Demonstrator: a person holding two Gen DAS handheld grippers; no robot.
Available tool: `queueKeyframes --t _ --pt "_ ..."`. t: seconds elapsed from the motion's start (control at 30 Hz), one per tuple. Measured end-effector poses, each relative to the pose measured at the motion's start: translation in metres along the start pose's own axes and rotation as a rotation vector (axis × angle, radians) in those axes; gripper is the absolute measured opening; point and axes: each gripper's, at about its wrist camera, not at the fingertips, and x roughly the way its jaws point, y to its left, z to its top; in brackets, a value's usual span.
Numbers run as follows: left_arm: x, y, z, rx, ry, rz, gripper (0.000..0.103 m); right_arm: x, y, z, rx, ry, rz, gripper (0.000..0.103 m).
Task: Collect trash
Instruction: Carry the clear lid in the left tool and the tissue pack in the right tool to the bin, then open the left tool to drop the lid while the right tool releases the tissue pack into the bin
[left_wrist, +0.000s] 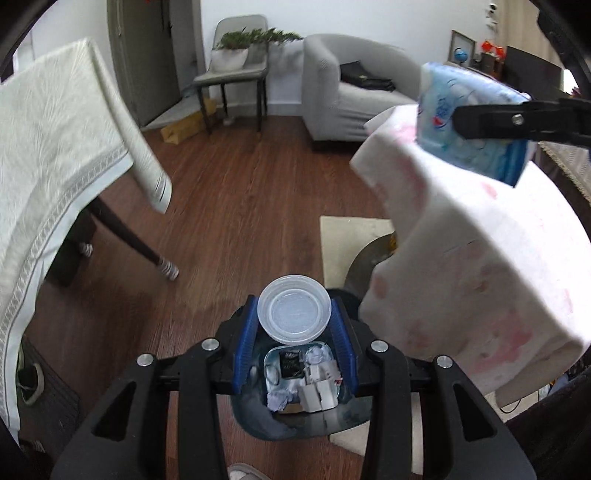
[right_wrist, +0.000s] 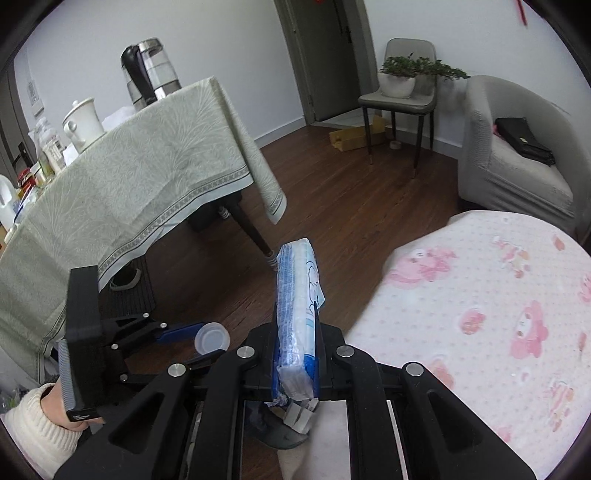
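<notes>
A: Clear plastic, round and shallow, that's the lid (left_wrist: 293, 308) pinched between the blue pads of the left gripper (left_wrist: 294, 332), jaws narrow and pressing on its rim from both sides

B: And look what sits right under it in the left wrist view, the dark bin (left_wrist: 295, 406) with crumpled white paper and torn packaging already in it

A: So the lid hangs just above the mouth of that bin. Over on the other side, the right gripper (right_wrist: 295, 354) has its jaws nearly together, clamped on a flat blue-and-white plastic wrapper (right_wrist: 297, 314) standing on edge between them

B: The right wrist view shows a sliver of the bin's rim below that wrapper too, so both pieces look close to the drop

A: My read: get each one centred over the opening before letting go. The lid is wide and light, it could glance off the rim and roll across the brown wooden floor (left_wrist: 240, 206)

B: The wrapper is limp, it may cling to a pad, so open those jaws fully and give it room to fall

A: Watch the white cloth with pink prints (right_wrist: 498, 314) beside the right gripper as well, a sleeve or wrapper edge could catch on it

B: One at a time would be the tidy way, lid first
</notes>
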Motion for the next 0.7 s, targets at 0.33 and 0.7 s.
queueKeyframes --t 0.33,0.7 --pt "0.032 0.024 -0.029 -0.024 0.117 0.000 0.042 0.039 0.025 0.002 -0.018 0.068 0.029 0.012" --pt "0.061 0.029 -0.057 0.014 0.237 -0.027 0.046 0.082 0.049 0.000 -0.051 0.155 0.044 0.012"
